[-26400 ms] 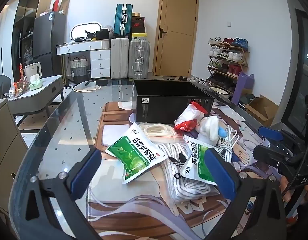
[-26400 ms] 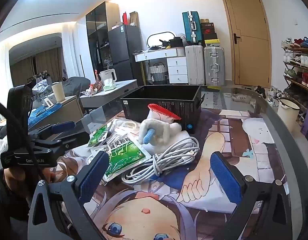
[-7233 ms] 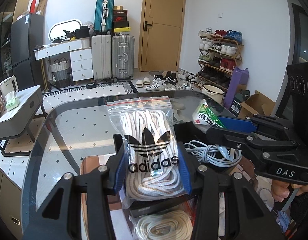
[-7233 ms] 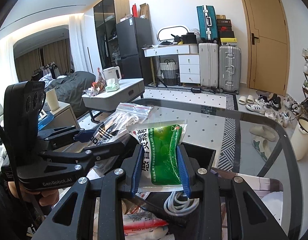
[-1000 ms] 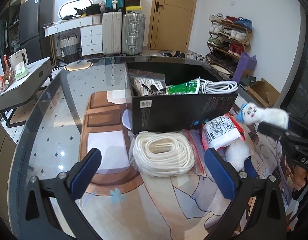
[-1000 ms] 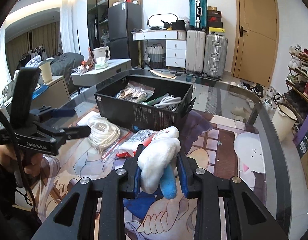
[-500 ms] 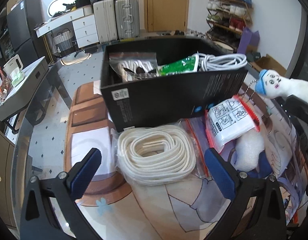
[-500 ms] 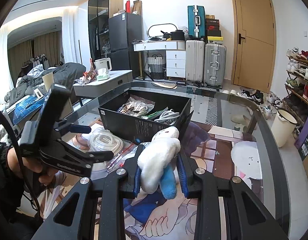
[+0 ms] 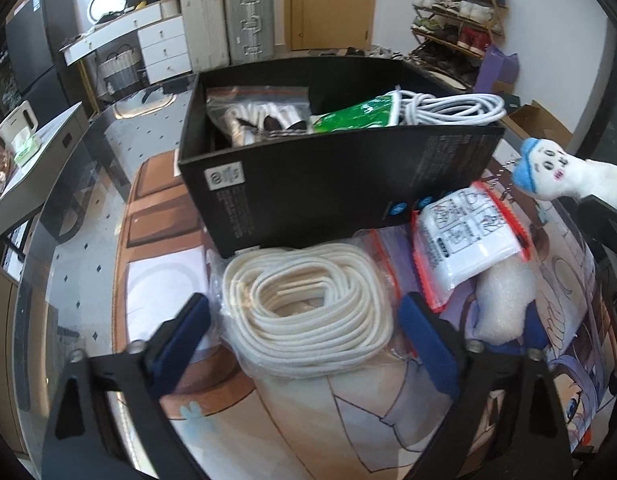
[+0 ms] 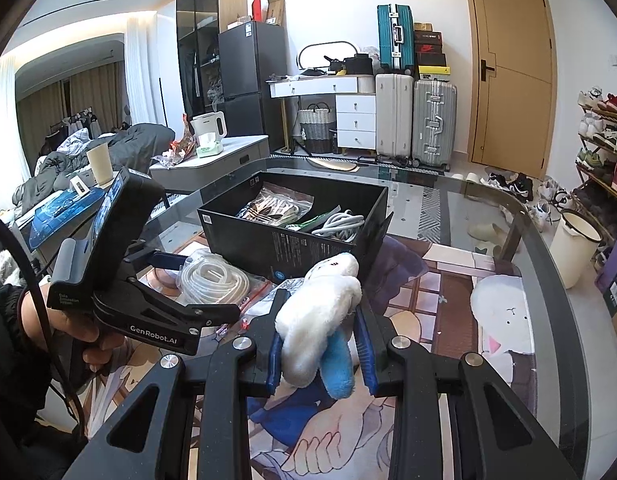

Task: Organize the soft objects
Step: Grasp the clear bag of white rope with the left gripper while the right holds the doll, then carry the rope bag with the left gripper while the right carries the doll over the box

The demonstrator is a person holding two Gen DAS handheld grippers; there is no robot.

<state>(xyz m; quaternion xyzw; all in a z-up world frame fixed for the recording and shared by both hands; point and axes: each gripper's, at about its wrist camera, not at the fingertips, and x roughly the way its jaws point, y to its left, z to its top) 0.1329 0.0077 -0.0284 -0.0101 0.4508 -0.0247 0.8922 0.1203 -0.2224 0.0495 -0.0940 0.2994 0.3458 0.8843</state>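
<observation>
Closing in on the rope (image 9: pixel 308 316) since half a second ago: left gripper (image 9: pixel 304 332) is now sitting lower, its spread fingers (image 9: pixel 180 332) flanking the bagged white coil with gaps on both sides, nothing pinched. Rope is lying on the mat (image 9: pixel 348 420), touching the front wall of the box (image 9: pixel 340 184).

Box is holding a bagged lace bundle (image 9: pixel 264 116) at its left, a green packet (image 9: pixel 352 116) in the middle, a white cable (image 9: pixel 448 108) at its right.

Right of the rope, a red-edged pouch (image 9: pixel 464 240) is leaning on a white plush (image 9: pixel 500 304), near the box's front right corner.

Right gripper (image 10: pixel 320 344) is pinching the doll (image 10: pixel 316 320), a white toy with blue parts, above the mat in front of the box; its face is showing at the right edge of the left view.
</observation>
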